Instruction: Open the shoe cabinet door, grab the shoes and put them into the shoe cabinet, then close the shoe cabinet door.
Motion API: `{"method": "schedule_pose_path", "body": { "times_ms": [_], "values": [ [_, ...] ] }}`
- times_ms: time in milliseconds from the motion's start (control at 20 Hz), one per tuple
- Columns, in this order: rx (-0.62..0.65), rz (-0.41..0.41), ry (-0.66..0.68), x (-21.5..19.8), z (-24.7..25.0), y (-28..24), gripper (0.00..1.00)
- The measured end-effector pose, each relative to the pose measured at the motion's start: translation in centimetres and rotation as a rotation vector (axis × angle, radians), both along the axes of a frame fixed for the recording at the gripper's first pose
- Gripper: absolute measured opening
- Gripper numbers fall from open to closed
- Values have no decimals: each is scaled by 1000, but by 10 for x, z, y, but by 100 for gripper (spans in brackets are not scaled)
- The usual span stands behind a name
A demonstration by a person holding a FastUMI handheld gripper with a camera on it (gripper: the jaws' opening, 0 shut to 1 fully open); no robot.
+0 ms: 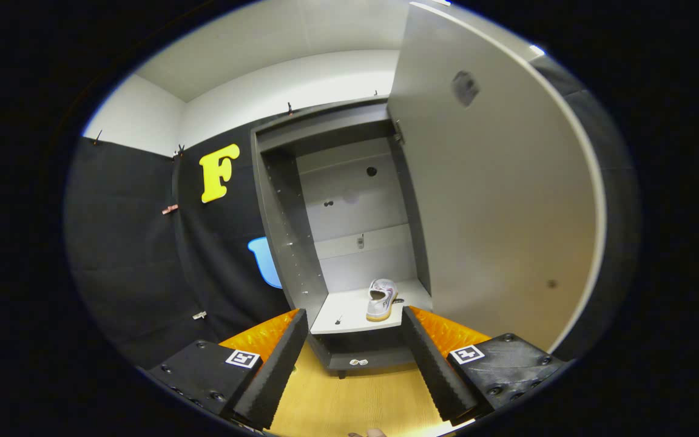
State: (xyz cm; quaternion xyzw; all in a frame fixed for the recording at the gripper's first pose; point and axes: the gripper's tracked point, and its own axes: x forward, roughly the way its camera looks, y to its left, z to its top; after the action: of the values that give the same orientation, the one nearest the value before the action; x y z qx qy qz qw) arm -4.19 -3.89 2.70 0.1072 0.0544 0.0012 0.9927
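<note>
Gripper [354,352] with ridged inner faces, glossy orange housings, square black-and-white markers (one each side), dark screws

A recording booth: black cloth wall [125,255] behind a shoe cabinet [289,243].

The shoe cabinet [337,230] stands at twelve o'clock beyond the gripper [354,352], against the booth wall [143,255]. Its door [495,200] hangs swung out toward two o'clock. One shoe [381,299] sits on the bottom shelf [349,315], toward the door side. The fingers are spread wide with nothing between them, over the floor [355,400] before the cabinet.
</note>
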Motion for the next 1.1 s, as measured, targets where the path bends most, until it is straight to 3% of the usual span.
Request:
{"method": "schedule_pose_path", "body": {
  "times_ms": [250, 500, 800, 1100],
  "values": [
    [-18, -25, -25, -65, 18, -58, 98],
    [-61, -26, -58, -97, 34, -128, 98],
    [-84, 13, -23, -86, 10, -194, 98],
    [-98, 112, -6, -42, -15, -203, 98]
  ]
}}
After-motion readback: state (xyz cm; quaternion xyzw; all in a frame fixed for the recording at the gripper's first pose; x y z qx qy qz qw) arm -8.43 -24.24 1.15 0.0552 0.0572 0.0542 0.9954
